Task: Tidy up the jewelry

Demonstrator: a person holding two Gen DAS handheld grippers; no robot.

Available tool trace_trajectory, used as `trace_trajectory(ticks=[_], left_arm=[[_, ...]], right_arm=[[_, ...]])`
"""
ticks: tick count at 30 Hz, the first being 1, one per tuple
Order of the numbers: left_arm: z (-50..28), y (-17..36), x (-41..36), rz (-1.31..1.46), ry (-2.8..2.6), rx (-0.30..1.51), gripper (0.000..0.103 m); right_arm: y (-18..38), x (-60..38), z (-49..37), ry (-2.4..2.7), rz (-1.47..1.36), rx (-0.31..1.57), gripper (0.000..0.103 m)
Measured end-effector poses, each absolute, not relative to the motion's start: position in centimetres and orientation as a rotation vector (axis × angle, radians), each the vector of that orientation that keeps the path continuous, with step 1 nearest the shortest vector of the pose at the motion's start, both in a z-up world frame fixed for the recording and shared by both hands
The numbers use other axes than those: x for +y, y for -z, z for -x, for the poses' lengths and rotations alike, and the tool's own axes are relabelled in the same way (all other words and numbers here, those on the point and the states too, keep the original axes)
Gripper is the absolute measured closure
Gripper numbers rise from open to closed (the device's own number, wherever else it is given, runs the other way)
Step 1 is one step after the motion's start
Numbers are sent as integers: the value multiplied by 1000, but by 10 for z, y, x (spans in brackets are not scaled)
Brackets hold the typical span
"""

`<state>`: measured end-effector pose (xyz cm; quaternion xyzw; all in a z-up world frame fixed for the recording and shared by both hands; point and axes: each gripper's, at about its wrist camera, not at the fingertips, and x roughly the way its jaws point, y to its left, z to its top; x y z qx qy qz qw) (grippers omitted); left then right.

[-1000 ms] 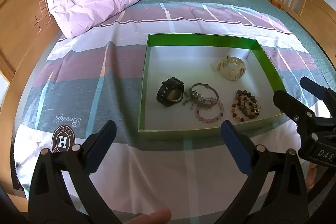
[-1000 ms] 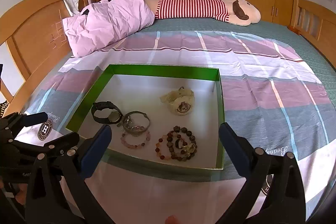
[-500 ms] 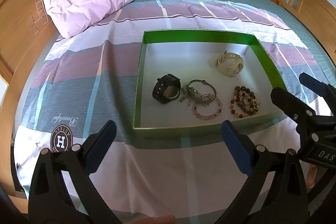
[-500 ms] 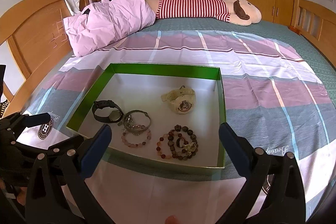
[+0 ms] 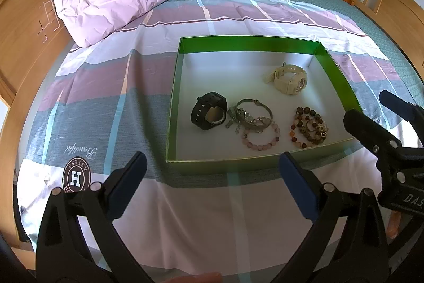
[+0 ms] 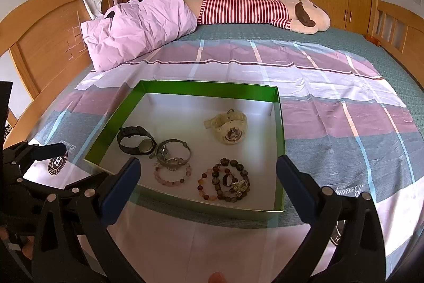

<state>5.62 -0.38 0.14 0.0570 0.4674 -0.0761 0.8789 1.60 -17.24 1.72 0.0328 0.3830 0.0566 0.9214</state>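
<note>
On the bed, inside the green box [image 5: 175, 97], the jewelry [image 5: 258, 121] lies clustered near. Both the left gripper [image 5: 212, 177] and right gripper [image 6: 206, 181] hover spread apart, empty; best approach one piece singly, avoiding tangled neighbours.

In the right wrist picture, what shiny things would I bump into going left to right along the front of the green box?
Black watch → silver bangle → brown bead bracelets. The pink bead bracelet sits right under the bangle, so its place in the order is unclear. The cream watch lies farther back.
</note>
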Motion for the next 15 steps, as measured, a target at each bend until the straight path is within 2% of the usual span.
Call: trace_trajectory(ticks=[15], left_arm=[[-55, 3, -6, -126, 158, 981, 2]], right_arm=[[-17, -172, -16, -117, -67, 787, 1]])
